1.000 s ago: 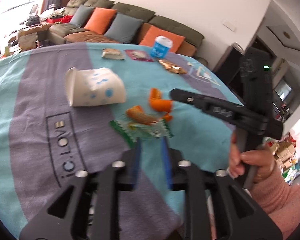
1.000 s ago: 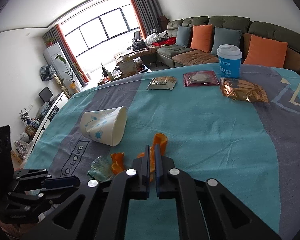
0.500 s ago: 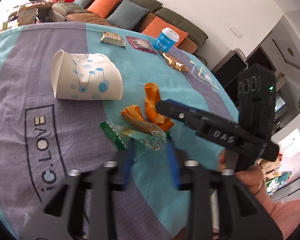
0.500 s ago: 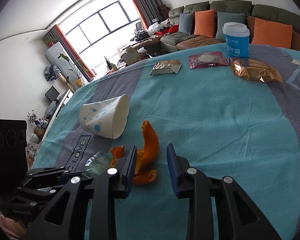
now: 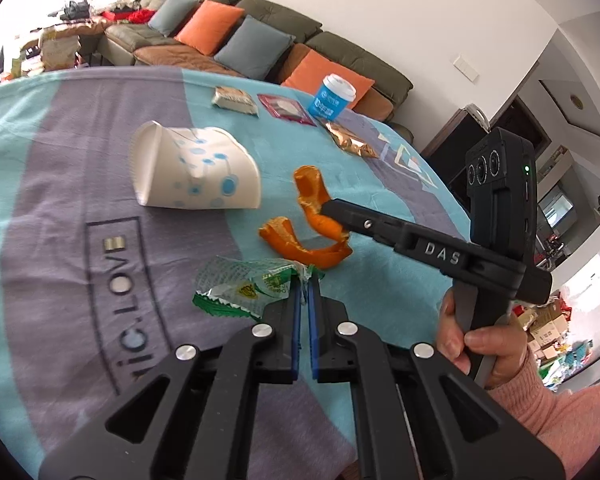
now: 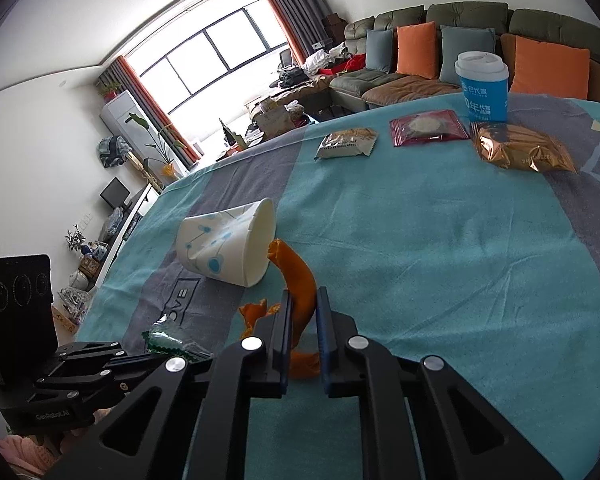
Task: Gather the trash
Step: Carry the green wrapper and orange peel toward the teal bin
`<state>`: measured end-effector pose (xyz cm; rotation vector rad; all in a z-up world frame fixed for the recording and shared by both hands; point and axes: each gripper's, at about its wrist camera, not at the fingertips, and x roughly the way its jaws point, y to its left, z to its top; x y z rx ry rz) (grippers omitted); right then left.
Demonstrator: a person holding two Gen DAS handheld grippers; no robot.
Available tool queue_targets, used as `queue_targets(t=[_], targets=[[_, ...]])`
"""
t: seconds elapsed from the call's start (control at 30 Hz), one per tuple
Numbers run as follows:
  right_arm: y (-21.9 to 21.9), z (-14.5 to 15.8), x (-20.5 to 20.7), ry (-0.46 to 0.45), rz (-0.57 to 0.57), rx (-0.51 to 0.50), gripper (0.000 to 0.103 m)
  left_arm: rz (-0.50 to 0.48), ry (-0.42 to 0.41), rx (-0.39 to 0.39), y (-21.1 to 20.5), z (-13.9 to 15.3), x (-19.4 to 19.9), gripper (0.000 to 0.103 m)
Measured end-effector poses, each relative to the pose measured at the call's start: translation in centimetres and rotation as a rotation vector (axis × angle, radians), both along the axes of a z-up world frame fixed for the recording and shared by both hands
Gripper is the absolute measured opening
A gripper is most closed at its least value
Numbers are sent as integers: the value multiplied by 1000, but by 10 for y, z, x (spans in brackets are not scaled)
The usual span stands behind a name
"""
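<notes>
My left gripper [image 5: 303,280] is shut on the edge of a clear and green plastic wrapper [image 5: 244,286] lying on the tablecloth. My right gripper [image 6: 302,300] is shut on a curled orange peel [image 6: 298,280]; the left wrist view shows the peel [image 5: 314,196] pinched at my right gripper's tip [image 5: 328,208]. A second orange peel [image 5: 300,246] lies between the two grippers. A white paper cup with blue dots [image 5: 192,174] lies on its side just beyond; it also shows in the right wrist view [image 6: 224,246].
At the far side of the table stand a blue lidded cup [image 6: 483,86], a gold foil packet [image 6: 522,154], a red packet [image 6: 428,126] and a white snack packet [image 6: 346,144]. A sofa with cushions [image 6: 420,64] lies beyond the teal and grey tablecloth [image 6: 460,260].
Both grippers went from open to shut: the left closed on the wrapper's edge, the right closed on the curled orange peel.
</notes>
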<state>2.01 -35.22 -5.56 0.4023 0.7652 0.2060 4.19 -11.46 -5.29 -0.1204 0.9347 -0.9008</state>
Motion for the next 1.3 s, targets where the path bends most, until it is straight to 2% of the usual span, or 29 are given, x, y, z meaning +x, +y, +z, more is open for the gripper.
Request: queue_targets(t=[0.2, 0.4, 0.8, 1.3], targets=[[11, 16, -2, -45, 35, 4, 10, 53, -38, -5, 30, 12, -2, 3], [35, 28, 2, -82, 107, 17, 10, 130, -40, -15, 61, 18, 2, 3], [109, 35, 25, -100, 294, 49, 10, 281, -64, -10, 132, 29, 0, 3], [199, 47, 52, -107, 499, 64, 10, 418, -94, 18, 204, 43, -6, 3]])
